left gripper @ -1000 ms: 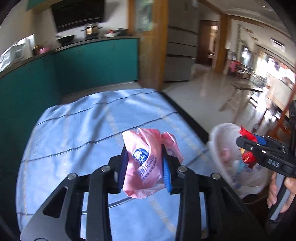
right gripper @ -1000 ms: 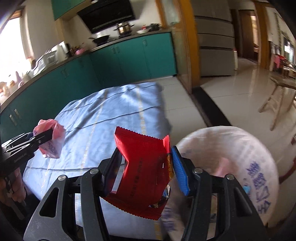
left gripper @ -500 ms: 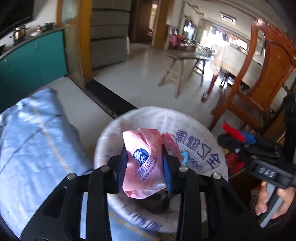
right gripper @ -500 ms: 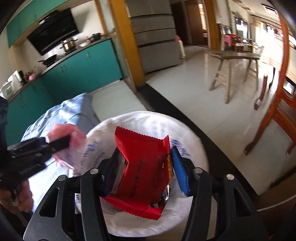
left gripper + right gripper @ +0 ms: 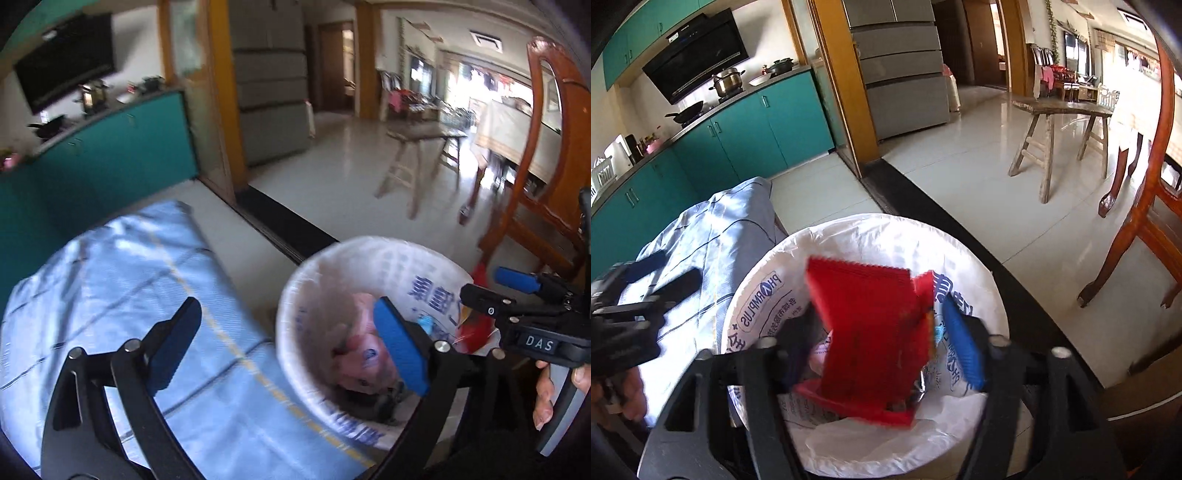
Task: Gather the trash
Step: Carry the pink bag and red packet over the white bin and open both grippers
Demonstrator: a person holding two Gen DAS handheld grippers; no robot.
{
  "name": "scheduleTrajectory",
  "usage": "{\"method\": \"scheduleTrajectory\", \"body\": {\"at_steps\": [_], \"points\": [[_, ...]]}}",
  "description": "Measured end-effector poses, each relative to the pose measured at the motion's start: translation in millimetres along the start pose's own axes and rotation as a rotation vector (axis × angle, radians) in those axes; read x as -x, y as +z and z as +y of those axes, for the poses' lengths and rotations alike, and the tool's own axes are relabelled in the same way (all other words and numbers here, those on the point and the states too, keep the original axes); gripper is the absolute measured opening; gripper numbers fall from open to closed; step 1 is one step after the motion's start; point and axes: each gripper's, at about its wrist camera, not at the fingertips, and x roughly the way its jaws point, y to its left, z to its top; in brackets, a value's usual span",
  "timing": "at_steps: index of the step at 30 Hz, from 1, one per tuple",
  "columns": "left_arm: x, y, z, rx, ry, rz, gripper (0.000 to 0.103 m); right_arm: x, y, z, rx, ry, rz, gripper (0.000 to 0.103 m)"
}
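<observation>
A bin lined with a white printed bag (image 5: 369,247) stands beside the table. My left gripper (image 5: 288,349) hangs over its near rim, jaws opening wide, with nothing between the pads. The pink snack bag (image 5: 358,354) lies loose inside the bin, just left of the right blue pad (image 5: 400,347). My right gripper (image 5: 879,343) is above the bin (image 5: 886,229) with its jaws opening. The red wrapper (image 5: 871,332) is tilted and blurred between the fingers, slipping down free of the pads. Each gripper also shows in the other's view: right gripper (image 5: 491,291), left gripper (image 5: 670,271).
A light blue checked cloth (image 5: 110,295) covers the table left of the bin. A red-brown wooden chair (image 5: 546,184) stands close on the right, a wooden stool (image 5: 1052,122) farther out on the tiled floor. Teal cabinets (image 5: 746,125) line the back. A person's hand (image 5: 546,391) grips the right handle.
Both grippers swung from over the table to over the bin. The left one let go of the pink bag, which dropped in. The right one's jaws spread and the red wrapper is falling.
</observation>
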Motion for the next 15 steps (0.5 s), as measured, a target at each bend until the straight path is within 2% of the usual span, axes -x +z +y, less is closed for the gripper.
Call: {"method": "scheduleTrajectory", "body": {"at_steps": [3, 8, 11, 15], "points": [[24, -2, 17, 0.019, 0.053, -0.031, 0.097, 7, 3, 6, -0.004, -0.021, -0.04, 0.092], [72, -13, 48, 0.056, 0.146, -0.087, 0.099, 24, 7, 22, -0.023, 0.011, -0.105, 0.097], [105, -20, 64, 0.096, 0.171, -0.096, 0.099, 50, 7, 52, 0.054, 0.022, -0.189, 0.099], [153, -29, 80, 0.116, 0.236, -0.14, 0.099, 91, 4, 96, 0.191, -0.047, -0.335, 0.099]]}}
